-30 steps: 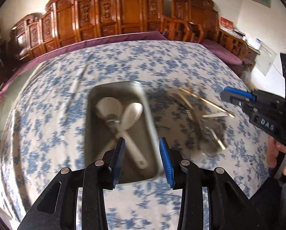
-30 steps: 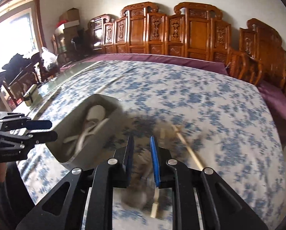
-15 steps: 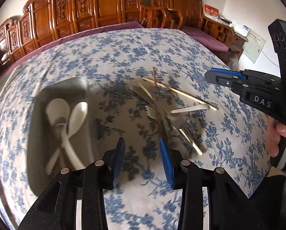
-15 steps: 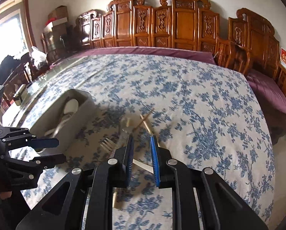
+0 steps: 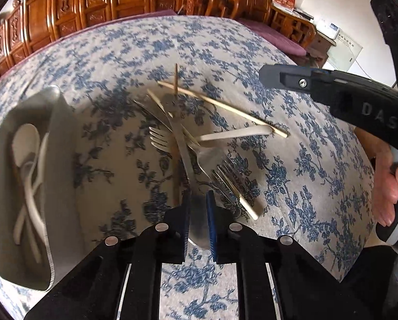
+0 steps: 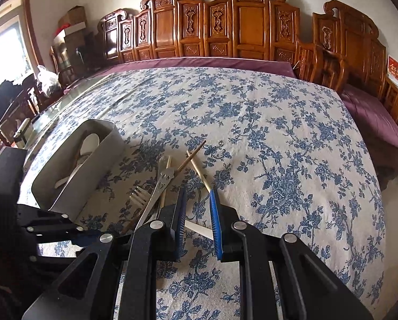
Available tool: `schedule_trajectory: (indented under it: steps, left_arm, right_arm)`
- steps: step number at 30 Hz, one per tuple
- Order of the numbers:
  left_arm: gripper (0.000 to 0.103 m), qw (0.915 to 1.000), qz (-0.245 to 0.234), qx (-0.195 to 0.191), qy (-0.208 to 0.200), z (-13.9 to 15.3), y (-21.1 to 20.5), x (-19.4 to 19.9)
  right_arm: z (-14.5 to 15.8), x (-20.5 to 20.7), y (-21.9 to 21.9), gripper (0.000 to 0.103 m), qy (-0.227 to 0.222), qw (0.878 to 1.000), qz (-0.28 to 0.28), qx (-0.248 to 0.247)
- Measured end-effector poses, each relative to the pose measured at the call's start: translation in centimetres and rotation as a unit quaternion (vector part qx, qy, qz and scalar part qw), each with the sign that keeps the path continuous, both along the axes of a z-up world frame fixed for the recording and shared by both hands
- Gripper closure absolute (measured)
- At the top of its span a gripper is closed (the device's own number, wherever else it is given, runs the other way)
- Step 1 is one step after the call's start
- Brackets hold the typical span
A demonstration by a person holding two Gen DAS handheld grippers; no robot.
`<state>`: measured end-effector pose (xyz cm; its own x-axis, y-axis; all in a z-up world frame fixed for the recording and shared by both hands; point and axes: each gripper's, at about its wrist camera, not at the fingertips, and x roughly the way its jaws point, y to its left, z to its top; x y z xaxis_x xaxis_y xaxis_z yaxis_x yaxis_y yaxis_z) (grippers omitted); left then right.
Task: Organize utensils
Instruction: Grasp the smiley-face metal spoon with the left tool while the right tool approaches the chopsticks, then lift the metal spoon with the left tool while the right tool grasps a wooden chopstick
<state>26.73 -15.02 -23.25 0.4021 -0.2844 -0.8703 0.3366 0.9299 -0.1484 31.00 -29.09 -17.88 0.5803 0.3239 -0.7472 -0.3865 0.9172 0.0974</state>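
You are in a home, in what looks like a dining room. Ahead of your right hand-held gripper (image 6: 197,208), carved wooden chairs (image 6: 247,24) line the wall in a row. The surface (image 6: 279,138) beneath it wears a cloth printed with blue flowers over a purple one. Off to its left, cardboard boxes (image 6: 74,20) are stacked beside a bright window (image 6: 5,50). A red calendar (image 6: 397,71) stands far right.

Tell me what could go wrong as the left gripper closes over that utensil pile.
The left gripper is closing over a metal spoon that lies under crossed forks and chopsticks. Lifting it may drag or scatter them. The narrow jaws could also slip off the smooth bowl.
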Motion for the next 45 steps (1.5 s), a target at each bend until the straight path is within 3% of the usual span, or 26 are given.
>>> schedule_trajectory:
  steps: [10, 18, 24, 37, 45]
  left_arm:
    - [0.092, 0.9999, 0.009, 0.008, 0.011, -1.2, -0.4, 1.4]
    - [0.092, 0.9998, 0.003, 0.020, -0.003, -1.2, -0.9, 2.4]
    - [0.098, 0.9997, 0.000, 0.025, -0.008, -1.1, -0.8, 2.2]
    - [0.098, 0.9980, 0.022, 0.009, -0.058, 2.6, 1.7, 0.6]
    - [0.098, 0.9973, 0.037, 0.002, -0.063, 3.6, 4.0, 0.1]
  right_arm:
    - [-0.2, 0.3, -0.4, 0.083, 0.004, 1.000, -0.007, 0.004]
    - [-0.3, 0.4, -0.3, 0.083, 0.007, 1.000, -0.005, 0.003]
    - [-0.6, 0.5, -0.2, 0.083, 0.012, 1.000, -0.004, 0.000]
    - [-2.4, 0.4, 1.7, 0.083, 0.041, 0.999, 0.024, -0.002]
    - [-3.8, 0.2, 3.9, 0.083, 0.058, 0.997, 0.045, 0.007]
